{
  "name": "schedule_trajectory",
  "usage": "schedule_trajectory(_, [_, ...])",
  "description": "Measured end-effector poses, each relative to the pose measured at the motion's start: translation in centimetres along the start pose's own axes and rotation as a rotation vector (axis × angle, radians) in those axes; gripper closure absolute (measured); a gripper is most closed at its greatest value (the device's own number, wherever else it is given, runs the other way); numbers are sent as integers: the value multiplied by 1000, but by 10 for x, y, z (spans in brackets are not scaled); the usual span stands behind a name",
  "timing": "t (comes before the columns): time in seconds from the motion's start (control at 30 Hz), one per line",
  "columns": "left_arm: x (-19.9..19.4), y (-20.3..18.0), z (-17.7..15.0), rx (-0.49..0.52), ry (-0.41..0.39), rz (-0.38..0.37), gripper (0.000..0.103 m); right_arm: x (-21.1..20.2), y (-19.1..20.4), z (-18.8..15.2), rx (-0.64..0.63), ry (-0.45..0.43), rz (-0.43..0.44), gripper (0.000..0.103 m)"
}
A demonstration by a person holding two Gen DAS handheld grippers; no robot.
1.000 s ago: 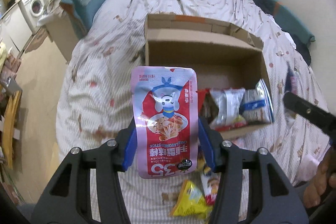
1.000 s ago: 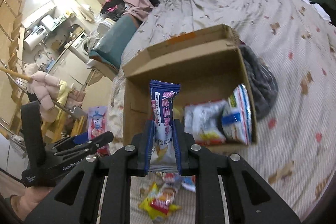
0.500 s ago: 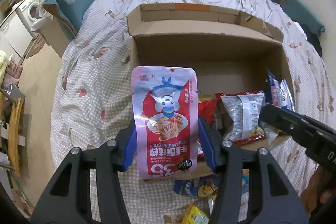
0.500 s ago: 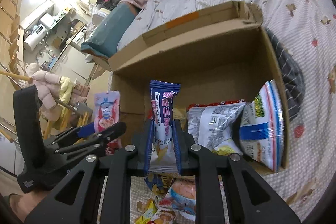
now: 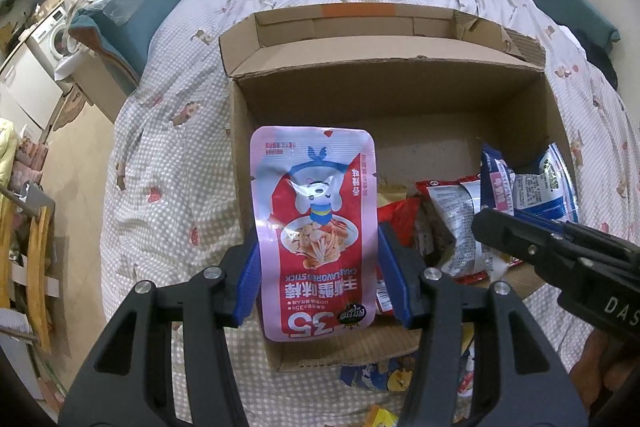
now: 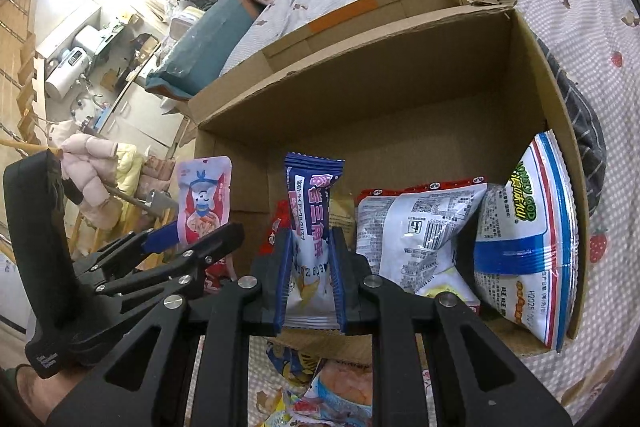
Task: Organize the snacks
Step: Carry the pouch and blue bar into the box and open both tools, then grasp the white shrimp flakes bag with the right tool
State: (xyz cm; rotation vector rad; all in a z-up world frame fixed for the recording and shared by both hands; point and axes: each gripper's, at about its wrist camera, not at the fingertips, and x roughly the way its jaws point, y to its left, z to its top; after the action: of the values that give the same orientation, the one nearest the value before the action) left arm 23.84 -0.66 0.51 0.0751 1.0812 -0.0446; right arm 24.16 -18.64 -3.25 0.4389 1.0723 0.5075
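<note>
My left gripper (image 5: 318, 267) is shut on a pink and red crab-stick pouch (image 5: 316, 227), held upright over the near left corner of an open cardboard box (image 5: 384, 99). It also shows in the right wrist view (image 6: 204, 199). My right gripper (image 6: 310, 275) is shut on a narrow blue snack packet (image 6: 312, 223), held upright over the box's near edge (image 6: 400, 131). The right gripper shows at the right of the left wrist view (image 5: 552, 247). Several snack bags stand in the box: a silver one (image 6: 420, 239) and a blue and white one (image 6: 528, 247).
The box sits on a bed with a checked, printed cover (image 5: 172, 163). Loose snack packets (image 6: 320, 387) lie on the cover in front of the box. A teal cushion (image 5: 132, 11) and cluttered floor lie to the left. Dark clothing (image 6: 584, 131) lies beside the box's right wall.
Both grippers have moved forward to the box with their packets still held. The box and its bags now look larger and nearer.
</note>
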Motion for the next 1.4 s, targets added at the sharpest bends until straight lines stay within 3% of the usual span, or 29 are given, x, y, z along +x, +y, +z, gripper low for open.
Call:
schedule_trajectory(0.37, [2,2,-1,-10,30,-3,51,-1,-4,3,34,-2,65,80])
schedule_trajectory(0.47, [0,4,-3,-24,25,-22,42,-4,-4,4,28,-7,54,79])
schedule_trajectory(0.53, [-4,6,-3,-38,17,-45,30,-5,-3,4,27,-7,51,68])
schedule_trajectory(0.6, [-8,6,-4,-42,4,-30,21,-8,-4,4,39,-19,49,32])
schedule_trajectory(0.63, [-11,6,-3,-41,-9,-21,20,-10,-4,4,45,-32,52,29])
schedule_trajectory(1.03, [-24,14,-8,-68,-9,-22,20,-25,-10,2,70,-66,33,29])
schedule_trajectory(1.4, [-51,28,-30,-89,-42,-36,20,-52,-4,-13,83,-46,13,29])
